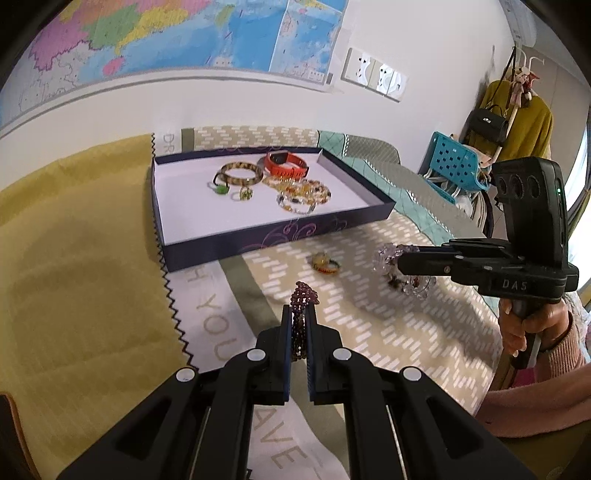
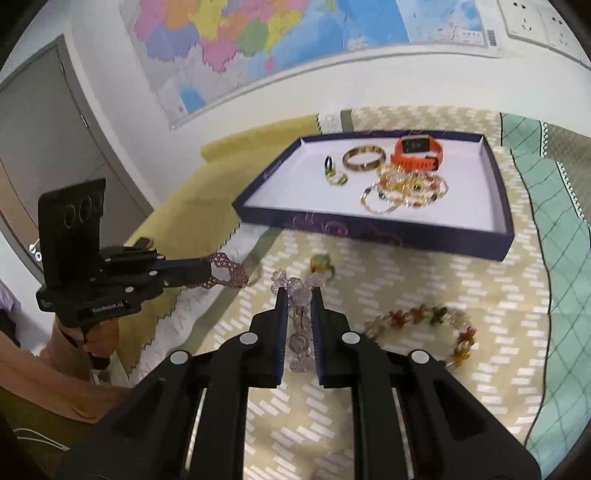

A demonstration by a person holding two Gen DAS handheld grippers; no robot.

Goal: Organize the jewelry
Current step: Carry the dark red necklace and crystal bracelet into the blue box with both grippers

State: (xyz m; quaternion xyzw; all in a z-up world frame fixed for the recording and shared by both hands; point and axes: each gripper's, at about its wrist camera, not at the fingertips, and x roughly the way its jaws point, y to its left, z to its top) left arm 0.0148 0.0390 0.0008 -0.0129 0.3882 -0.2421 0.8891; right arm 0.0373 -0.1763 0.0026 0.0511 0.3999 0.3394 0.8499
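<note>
Closest in the left wrist view, the left gripper (image 1: 299,314) has its two fingers pinched on a dark purple beaded bracelet (image 1: 303,295), whose loop pokes out past the fingertips above the patterned cloth (image 1: 388,325). Likewise, in the right wrist view, the right gripper (image 2: 300,295) has its fingers pressed against a clear crystal bracelet (image 2: 300,321) that runs between them, its pale beads bunching just beyond the tips. Just to the right of that gripper, an amber and green flower-bead bracelet (image 2: 428,325) lies flat on the cloth. A little farther out, a small orange and green ring (image 1: 325,263) rests on the cloth between the grippers and the tray. Beyond it sits the dark blue tray (image 1: 280,240) with a white floor, holding an orange watch (image 1: 287,164), a tortoiseshell bangle (image 1: 242,172), two green-stone rings (image 1: 231,191) and a pile of amber bead bracelets (image 1: 301,194) that touch one another. A yellow cloth (image 1: 74,240) lies to the tray's left. On the wall behind hangs a colourful map (image 1: 166,33), with white wall sockets (image 1: 373,74) to its right.
</note>
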